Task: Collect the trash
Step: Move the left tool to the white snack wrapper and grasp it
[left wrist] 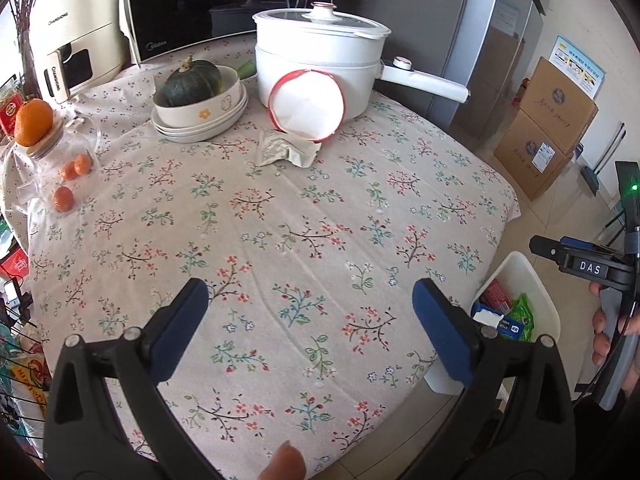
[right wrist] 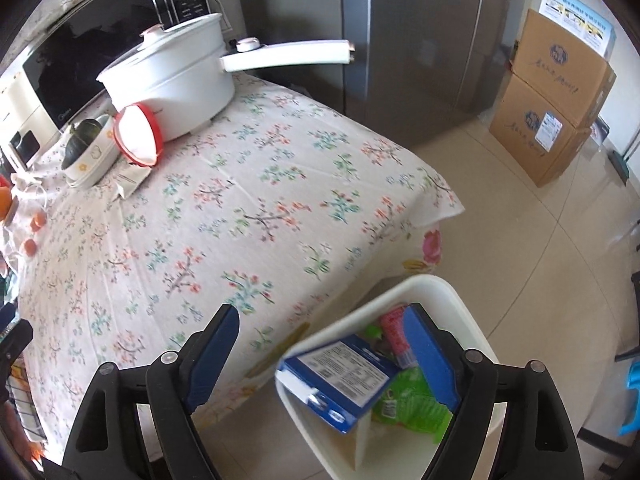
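A paper bowl (left wrist: 306, 106) with a red rim lies on its side against the white pot, far across the floral tablecloth (left wrist: 280, 220). A crumpled wrapper (left wrist: 286, 148) lies just in front of it. My left gripper (left wrist: 311, 286) hangs open over the near part of the table with nothing between its fingers. My right gripper (right wrist: 320, 316) is open above the white bin (right wrist: 448, 292) on the floor beside the table. A blue carton (right wrist: 340, 376) lies tilted in the bin against its near rim, on green wrappers (right wrist: 412, 404); neither pad touches it.
A white pot (left wrist: 320, 56) with a long handle, stacked bowls holding a dark squash (left wrist: 192, 80), a microwave (left wrist: 192, 0) and a glass jar of oranges (left wrist: 68, 172) line the far and left sides. Cardboard boxes (right wrist: 552, 112) and a steel fridge (right wrist: 420, 40) stand past the table.
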Motion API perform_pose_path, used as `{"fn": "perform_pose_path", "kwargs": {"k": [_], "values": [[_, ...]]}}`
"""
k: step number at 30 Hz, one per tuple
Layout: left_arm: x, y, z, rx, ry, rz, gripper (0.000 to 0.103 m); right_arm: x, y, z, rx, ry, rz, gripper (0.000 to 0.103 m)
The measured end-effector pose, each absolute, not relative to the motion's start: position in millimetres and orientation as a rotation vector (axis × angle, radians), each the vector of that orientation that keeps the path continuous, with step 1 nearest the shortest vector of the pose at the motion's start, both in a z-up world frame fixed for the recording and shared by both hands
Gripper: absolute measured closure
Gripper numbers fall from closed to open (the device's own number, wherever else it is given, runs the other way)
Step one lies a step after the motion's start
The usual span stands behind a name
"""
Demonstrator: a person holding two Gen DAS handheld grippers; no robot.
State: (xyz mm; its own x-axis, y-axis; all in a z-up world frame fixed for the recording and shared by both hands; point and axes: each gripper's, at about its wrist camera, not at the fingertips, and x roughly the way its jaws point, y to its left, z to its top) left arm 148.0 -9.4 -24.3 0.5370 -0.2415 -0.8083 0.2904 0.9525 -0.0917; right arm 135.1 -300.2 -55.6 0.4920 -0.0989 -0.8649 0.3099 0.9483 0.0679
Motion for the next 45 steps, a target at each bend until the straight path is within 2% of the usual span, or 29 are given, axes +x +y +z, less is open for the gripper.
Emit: {"fn": "perform_pose_path", "kwargs": {"k": [15, 21, 30, 40, 42, 44, 45], "values": [[186, 53, -35, -0.009, 0.938, -0.183, 0.001, 175, -250, -44, 0.227, 0.967, -0.179, 0.017], [216, 49, -52, -0.029, 0.935, -0.234, 0.001, 197, -236, -43, 0.202, 0.955, -0.156, 0.017], [276, 2, -81, 0.01, 0.908, -0.36, 0.002, 241, -240, -45, 0.12, 0.939, -0.108, 0.017], [349, -36, -110, -0.051, 0.927, -0.404, 0.017, 269, -260, -63, 0.047, 0.914, -0.031, 0.017], [357, -41, -120, -0.026, 0.955, -0.381, 0.023, 273, -264, -66, 0.043, 0.914, -0.028, 0.017], [364, -43, -133, -0.025, 1.002, -0.371, 0.035, 275, -269, -69, 0.039, 0.913, -0.037, 0.017], [364, -43, -134, -0.025, 0.994, -0.365, 0.035, 276, -271, -70, 0.041, 0.915, -0.038, 0.017]]}}
